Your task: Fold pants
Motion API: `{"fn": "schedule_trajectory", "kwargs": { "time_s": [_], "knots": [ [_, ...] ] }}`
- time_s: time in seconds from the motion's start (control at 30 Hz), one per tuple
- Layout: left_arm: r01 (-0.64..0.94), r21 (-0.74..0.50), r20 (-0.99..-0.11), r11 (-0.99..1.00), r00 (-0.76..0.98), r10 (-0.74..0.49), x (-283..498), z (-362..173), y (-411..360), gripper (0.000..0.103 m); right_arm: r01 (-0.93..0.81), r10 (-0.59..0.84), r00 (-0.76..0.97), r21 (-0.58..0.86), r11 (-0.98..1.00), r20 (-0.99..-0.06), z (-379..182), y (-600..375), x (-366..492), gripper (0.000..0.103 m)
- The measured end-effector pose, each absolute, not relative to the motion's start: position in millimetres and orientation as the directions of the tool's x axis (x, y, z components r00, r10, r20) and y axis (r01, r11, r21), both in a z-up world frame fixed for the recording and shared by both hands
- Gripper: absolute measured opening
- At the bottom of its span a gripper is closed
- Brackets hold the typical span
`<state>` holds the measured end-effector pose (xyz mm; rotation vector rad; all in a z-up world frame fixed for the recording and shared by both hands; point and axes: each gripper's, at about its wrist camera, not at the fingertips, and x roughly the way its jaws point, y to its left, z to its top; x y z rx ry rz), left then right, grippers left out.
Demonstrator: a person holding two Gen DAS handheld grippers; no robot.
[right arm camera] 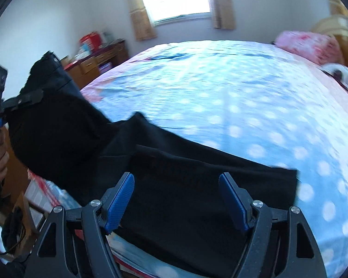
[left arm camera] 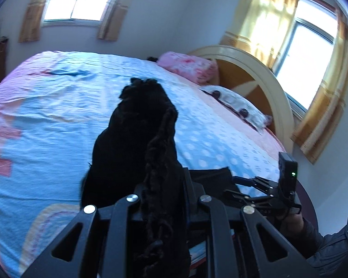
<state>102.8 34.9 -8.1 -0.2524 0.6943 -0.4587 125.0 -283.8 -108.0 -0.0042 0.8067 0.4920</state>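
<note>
The black pants (right arm camera: 174,185) lie partly on the near edge of the bed (right arm camera: 220,88). My left gripper (left arm camera: 161,199) is shut on the gathered waist end of the pants (left arm camera: 136,139) and holds it raised above the bed; it shows at the left of the right wrist view (right arm camera: 25,99). My right gripper (right arm camera: 176,197) is open, its blue pads (right arm camera: 119,199) spread just above the pants' flat part near the bed edge, holding nothing. It shows at the lower right of the left wrist view (left arm camera: 246,183).
The bed has a blue dotted sheet (left arm camera: 58,115) with pink patches. A pink pillow (left arm camera: 188,66), a white pillow (left arm camera: 239,106) and a curved headboard (left arm camera: 255,69) are at the right. A wooden dresser (right arm camera: 97,62) stands by the far wall. Two curtained windows let in light.
</note>
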Motion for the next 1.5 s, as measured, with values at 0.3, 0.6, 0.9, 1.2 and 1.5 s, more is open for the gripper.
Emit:
{"fn": "schedule_trajectory", "kwargs": {
  "time_s": [0.3, 0.6, 0.9, 1.2, 1.5],
  "knots": [
    [0.461, -0.378, -0.58, 0.803, 0.558, -0.594, 124.1, -7.5, -48.8, 0.018, -0.239, 0.346, 0.625, 0.251, 0.938, -0.7, -122.2, -351.5, 126.0, 0.077],
    [0.554, -0.394, -0.62, 0.734, 0.429, -0.657, 139.3, -30.3, -133.3, 0.019, -0.101, 0.288, 0.638, 0.294, 0.951, -0.714, -137.1, -398.4, 133.3, 0.077],
    [0.548, -0.403, -0.721, 0.733, 0.303, -0.623, 157.9, -104.4, -189.8, 0.025, 0.071, 0.259, 0.674, 0.409, 0.91, -0.691, -145.4, -449.1, 138.2, 0.077],
    [0.486, -0.32, -0.652, 0.813, 0.509, -0.562, 124.9, -80.6, -126.4, 0.071, -0.081, 0.378, 0.653, 0.436, 0.896, -0.656, -133.5, -428.7, 126.7, 0.077],
    [0.257, -0.19, -0.667, 0.948, 0.675, -0.317, 101.8, -99.8, -36.7, 0.081, -0.266, 0.356, 0.592, 0.242, 0.933, -0.723, -132.3, -361.6, 101.8, 0.076]
  ]
}}
